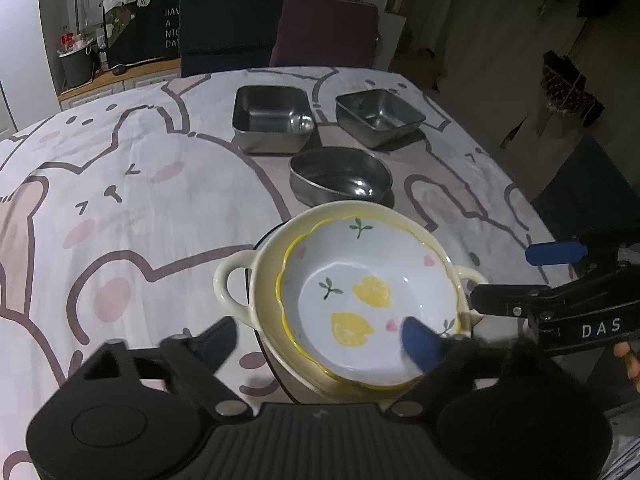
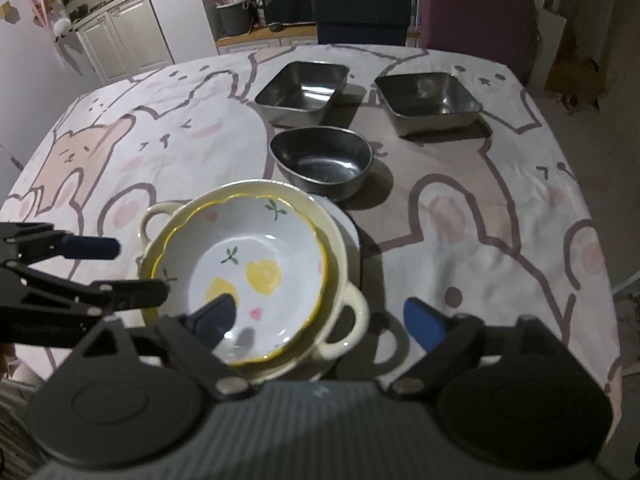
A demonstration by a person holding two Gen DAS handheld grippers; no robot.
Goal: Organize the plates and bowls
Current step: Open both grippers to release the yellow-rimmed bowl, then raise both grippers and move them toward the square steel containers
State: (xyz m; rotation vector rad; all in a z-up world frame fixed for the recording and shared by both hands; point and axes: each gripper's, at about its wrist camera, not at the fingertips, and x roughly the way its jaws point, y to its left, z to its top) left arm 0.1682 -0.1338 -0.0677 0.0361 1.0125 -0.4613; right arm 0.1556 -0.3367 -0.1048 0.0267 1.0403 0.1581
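Note:
A white lemon-print bowl (image 1: 360, 304) (image 2: 248, 276) rests tilted inside a cream two-handled bowl (image 1: 236, 284) (image 2: 352, 320), which stands on a white plate with a dark rim (image 2: 348, 224). Three steel dishes stand behind: a square one at the left (image 1: 272, 120) (image 2: 304, 92), a square one at the right (image 1: 380, 116) (image 2: 428, 96) and a rounded one (image 1: 340, 176) (image 2: 320, 160) nearest the stack. My left gripper (image 1: 320, 340) is open, straddling the stack's near left rim. My right gripper (image 2: 324, 320) is open around the cream bowl's right handle.
The table is covered by a bunny-print cloth (image 1: 120, 200) (image 2: 500, 220). Two chairs, one dark (image 1: 228, 32) and one maroon (image 1: 328, 32), stand at the far edge. The right gripper's arm (image 1: 560, 304) shows in the left view, the left one (image 2: 60, 280) in the right view.

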